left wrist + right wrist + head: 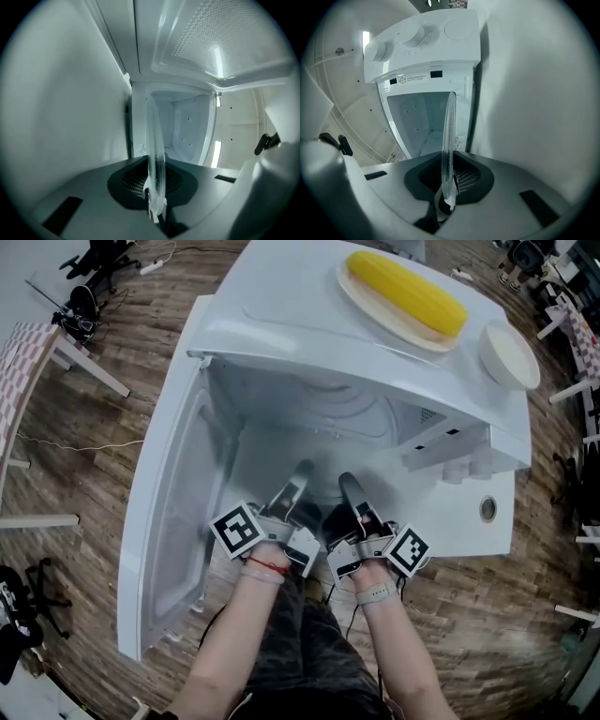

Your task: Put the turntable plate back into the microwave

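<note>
Nearest to the camera, in front of the microwave (281,296), two bare forearms are seen, a red band (267,565) worn on the left wrist and a grey strap (375,594) on the right. The left gripper (300,474) and the right gripper (345,484) are held side by side at the mouth of the microwave's cavity, with their marker cubes turned up toward the head camera.

The clear glass turntable plate (154,154) is seen edge-on in each gripper view. It is pinched at its near rim by the left gripper's jaws, which are pressed against the glass on both sides. The same rim is clamped in like manner by the right gripper's jaws. From both grips the plate is carried forward toward the open cavity (422,122). Whether the plate touches the cavity floor cannot be told.

The microwave's door (178,484) is swung fully open to the left of the cavity. To the right of the cavity the control panel is found, with its two knobs (415,35).

Farther back, on the microwave's top, an oval dish (375,306) is set, and an ear of yellow corn (408,292) is laid in it. Just beside the dish, toward the top's right corner, a white bowl (509,354) is placed. Around the microwave, a wooden floor (75,474) is seen.
</note>
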Tool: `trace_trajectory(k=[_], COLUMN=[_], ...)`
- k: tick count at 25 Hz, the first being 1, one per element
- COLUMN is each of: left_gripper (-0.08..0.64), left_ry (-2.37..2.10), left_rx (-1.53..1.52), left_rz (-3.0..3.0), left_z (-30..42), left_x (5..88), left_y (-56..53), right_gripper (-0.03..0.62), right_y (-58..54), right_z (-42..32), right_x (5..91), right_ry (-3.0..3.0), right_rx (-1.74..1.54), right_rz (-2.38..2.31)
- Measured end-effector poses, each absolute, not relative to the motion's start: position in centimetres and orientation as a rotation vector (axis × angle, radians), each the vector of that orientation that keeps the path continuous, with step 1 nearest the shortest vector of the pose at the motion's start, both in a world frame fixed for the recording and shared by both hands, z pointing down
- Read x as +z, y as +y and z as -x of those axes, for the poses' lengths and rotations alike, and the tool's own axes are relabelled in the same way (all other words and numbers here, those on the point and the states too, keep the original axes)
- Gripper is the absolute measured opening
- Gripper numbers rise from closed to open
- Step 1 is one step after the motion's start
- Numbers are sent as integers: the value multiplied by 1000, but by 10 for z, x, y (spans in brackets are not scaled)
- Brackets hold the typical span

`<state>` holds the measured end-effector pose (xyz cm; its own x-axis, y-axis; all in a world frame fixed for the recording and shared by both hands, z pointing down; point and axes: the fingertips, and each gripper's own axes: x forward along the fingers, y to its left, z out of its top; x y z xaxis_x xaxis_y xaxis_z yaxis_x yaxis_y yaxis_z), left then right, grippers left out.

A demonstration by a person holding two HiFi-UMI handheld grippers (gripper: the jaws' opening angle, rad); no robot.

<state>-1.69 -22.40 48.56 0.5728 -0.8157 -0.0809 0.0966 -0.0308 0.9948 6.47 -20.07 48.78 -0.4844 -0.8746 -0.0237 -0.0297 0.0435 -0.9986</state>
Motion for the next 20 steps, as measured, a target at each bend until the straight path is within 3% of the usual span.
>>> trace_trajectory(k=[20], left_gripper=[35], left_ry=[-674], left_rx=[-842], left_rz=[-1444], left_z=[17], left_x=[480], left_y=[-256], right_gripper=[52], right_y=[-235], right_z=[-66], right_x=[481], right_ry=[1663], right_rx=[-1479], right_rz=[919])
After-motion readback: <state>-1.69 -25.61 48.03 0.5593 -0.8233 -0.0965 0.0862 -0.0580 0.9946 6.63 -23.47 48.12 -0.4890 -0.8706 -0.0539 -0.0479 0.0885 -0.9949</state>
